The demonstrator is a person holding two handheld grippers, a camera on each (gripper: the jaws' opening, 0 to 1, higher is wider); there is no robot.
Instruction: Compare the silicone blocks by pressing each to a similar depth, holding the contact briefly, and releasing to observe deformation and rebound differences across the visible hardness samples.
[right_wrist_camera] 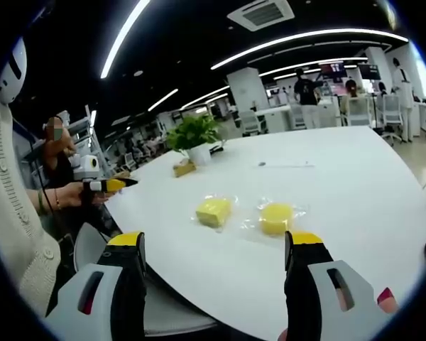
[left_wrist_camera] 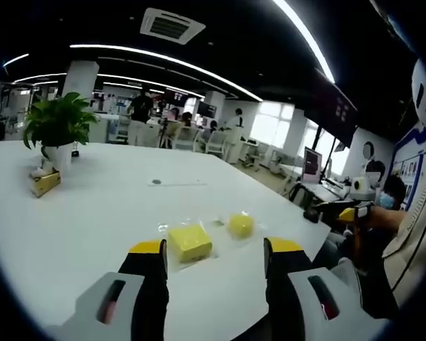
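Note:
Two yellow silicone blocks lie on a white table, each in clear wrap. In the left gripper view the square block sits just beyond my left gripper, with the round block to its right. My left gripper is open, nothing between its jaws. In the right gripper view the square block and the round block lie ahead of my right gripper, which is open and clear of both. Each gripper also shows in the other's view, hand-held off the table's edge: right gripper, left gripper.
A potted plant and a small yellow box stand further back on the table; the plant and box also appear beyond the blocks. The table edge runs close below my jaws. People and desks fill the office behind.

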